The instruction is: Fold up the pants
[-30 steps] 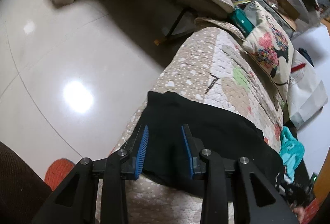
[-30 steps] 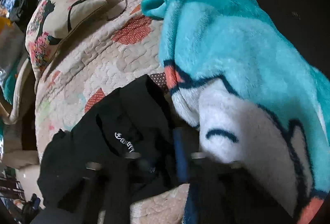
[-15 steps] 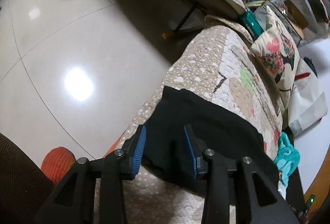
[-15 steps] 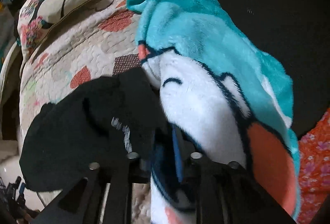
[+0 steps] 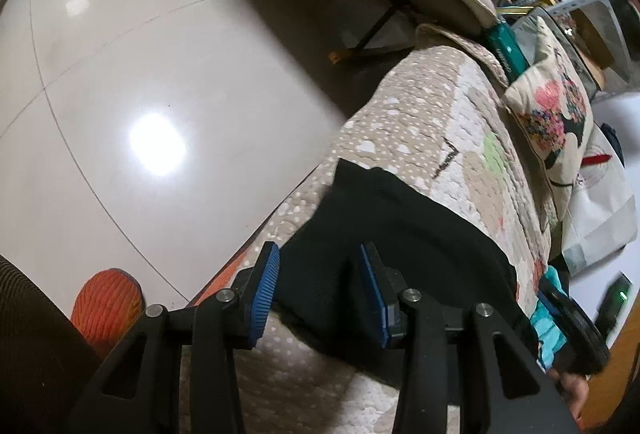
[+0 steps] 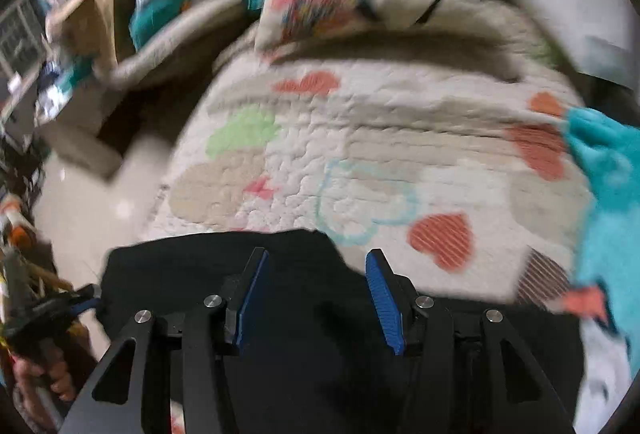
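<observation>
Black pants (image 5: 404, 234) flat on heart-print quilt (image 6: 360, 138)

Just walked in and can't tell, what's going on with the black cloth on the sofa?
A person with a gripper in each hand is folding black pants on a quilted sofa cover. The left gripper and right gripper are both open over the pants, gripping nothing. The pants lie as a flat black shape near the cover's front edge, with a teal blanket to the right and a cushion behind.
</observation>
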Tool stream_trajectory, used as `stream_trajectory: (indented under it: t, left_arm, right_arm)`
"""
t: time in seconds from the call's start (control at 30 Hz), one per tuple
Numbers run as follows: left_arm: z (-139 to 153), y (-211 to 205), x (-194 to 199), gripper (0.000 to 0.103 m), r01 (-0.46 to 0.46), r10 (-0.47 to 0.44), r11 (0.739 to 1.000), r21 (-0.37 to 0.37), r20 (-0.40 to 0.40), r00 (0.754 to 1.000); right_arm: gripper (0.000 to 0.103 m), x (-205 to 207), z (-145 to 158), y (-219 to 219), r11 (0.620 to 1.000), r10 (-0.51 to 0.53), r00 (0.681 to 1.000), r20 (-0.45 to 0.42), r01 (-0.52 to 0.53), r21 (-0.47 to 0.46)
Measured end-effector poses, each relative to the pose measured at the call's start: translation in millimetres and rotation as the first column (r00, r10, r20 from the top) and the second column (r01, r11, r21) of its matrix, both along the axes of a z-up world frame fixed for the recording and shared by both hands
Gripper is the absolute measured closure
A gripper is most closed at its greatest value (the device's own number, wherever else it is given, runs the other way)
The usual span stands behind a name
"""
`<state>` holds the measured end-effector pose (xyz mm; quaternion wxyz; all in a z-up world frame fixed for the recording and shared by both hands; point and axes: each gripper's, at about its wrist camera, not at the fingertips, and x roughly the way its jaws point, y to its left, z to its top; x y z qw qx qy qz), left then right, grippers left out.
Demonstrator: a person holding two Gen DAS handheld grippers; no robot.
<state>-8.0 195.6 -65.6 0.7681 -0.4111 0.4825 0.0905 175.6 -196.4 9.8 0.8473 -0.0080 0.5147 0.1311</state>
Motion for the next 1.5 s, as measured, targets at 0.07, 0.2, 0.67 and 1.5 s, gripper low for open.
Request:
stream_trajectory:
  t: [0.07, 0.2, 0.67, 1.5]
  left_arm:
    - [-3, 0, 2, 0.063, 0.000, 0.000, 1.000, -0.011, -0.009, 1.000]
    - [-7, -6, 10, 0.062, 0.017, -0.018, 1.000, -0.024, -0.019, 1.000]
    - [-8, 9, 5, 0.061, -0.040, 0.039, 0.998, -0.045, -0.009, 0.999]
    - [-28, -1, -24, 0.046, -0.120, 0.118, 0.989, -0.092, -0.021, 0.993]
  right_arm:
    - [0.048, 17, -16, 4, 1.000, 0.010, 0.999, -0.049, -0.009, 0.023]
    - [0.048, 29, -38, 18, 0.996, 0.073, 0.987, -0.143, -0.065, 0.058]
    - [0.100, 53, -44, 38, 0.985, 0.042, 0.992, -0.117, -0.061, -0.164]
    - [0.044, -49, -45, 333, 0.733, 0.608, 0.744, -0.278, -0.660, -0.165]
